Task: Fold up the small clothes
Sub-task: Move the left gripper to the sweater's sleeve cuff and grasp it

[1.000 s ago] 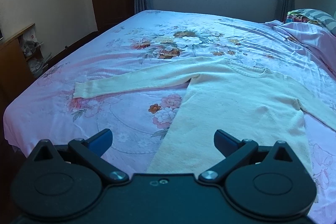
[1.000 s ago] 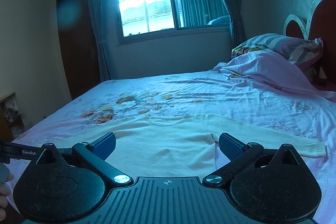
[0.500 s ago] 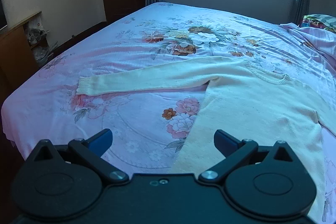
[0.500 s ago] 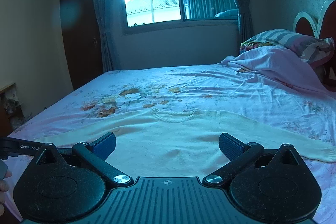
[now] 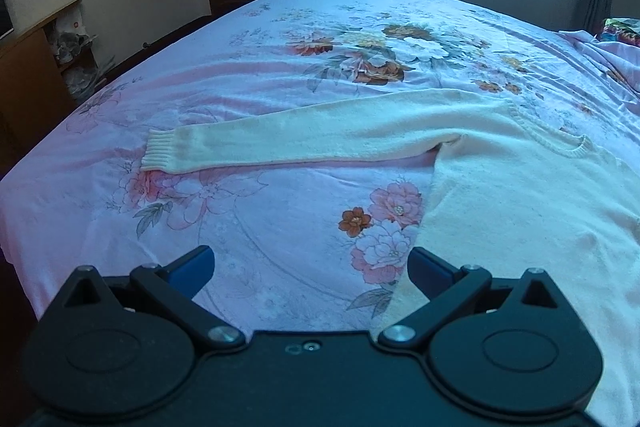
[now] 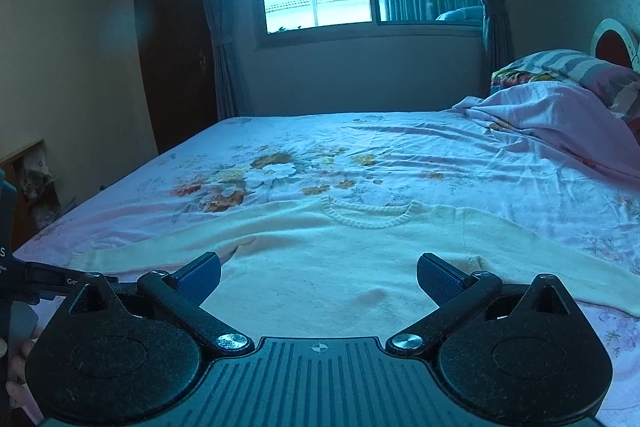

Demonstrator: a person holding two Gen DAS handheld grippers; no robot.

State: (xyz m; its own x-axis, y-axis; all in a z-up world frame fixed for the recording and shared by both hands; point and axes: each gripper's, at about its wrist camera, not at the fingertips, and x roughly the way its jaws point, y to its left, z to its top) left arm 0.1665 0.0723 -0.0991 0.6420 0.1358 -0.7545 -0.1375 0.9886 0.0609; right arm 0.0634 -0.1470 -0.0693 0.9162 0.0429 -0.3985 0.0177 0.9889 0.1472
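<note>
Hovering over sweater (image 6: 320, 279), fingers (image 6: 200, 273) spread

Cream sweater (image 5: 500, 195); pink floral bedsheet (image 5: 248, 75); claw pads (image 6: 200, 277) blue.

The sweater (image 5: 500, 195) lies flat on the bed (image 5: 248, 211), pillows (image 6: 568, 67) behind right.

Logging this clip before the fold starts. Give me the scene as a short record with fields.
garment: cream sweater, spread flat, neck away from the cameras
sleeves: both stretched out to the sides
left cuff: flat on the sheet, untouched
surface: floral bedsheet
left claw: open, over the sheet
right claw: open, over the sweater body
folds: none yet
</note>
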